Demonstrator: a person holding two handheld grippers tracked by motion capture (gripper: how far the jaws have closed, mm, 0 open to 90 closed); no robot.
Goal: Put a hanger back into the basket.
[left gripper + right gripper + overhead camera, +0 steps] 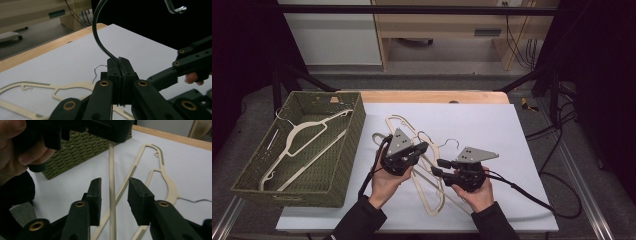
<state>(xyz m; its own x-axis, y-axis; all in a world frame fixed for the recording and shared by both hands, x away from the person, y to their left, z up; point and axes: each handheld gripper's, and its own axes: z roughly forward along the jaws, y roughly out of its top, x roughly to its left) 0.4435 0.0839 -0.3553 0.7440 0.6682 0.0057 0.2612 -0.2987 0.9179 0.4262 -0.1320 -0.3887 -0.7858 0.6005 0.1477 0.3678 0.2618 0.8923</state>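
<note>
My left gripper (pixel 120 66) is shut on the dark metal hook (pixel 98 37) of a cream hanger; the hook curves up out of the jaws. From above, this left gripper (pixel 424 147) is over the middle of the white mat (pixel 492 125), and the hanger's cream body (pixel 426 195) runs toward the front edge. Just right of it is my right gripper (pixel 438 167). In its own view the right gripper (pixel 114 192) is open, with a thin cream hanger bar (pixel 111 170) between the pads. A gap shows on each side of the bar, which runs up to the left gripper (pixel 100 127).
A green woven basket (pixel 347 150) stands at the left with a cream hanger (pixel 307 135) inside. More cream hangers (pixel 399 122) lie overlapped on the mat, one with a silver hook (pixel 452 143). Black cables (pixel 532 196) trail off to the right.
</note>
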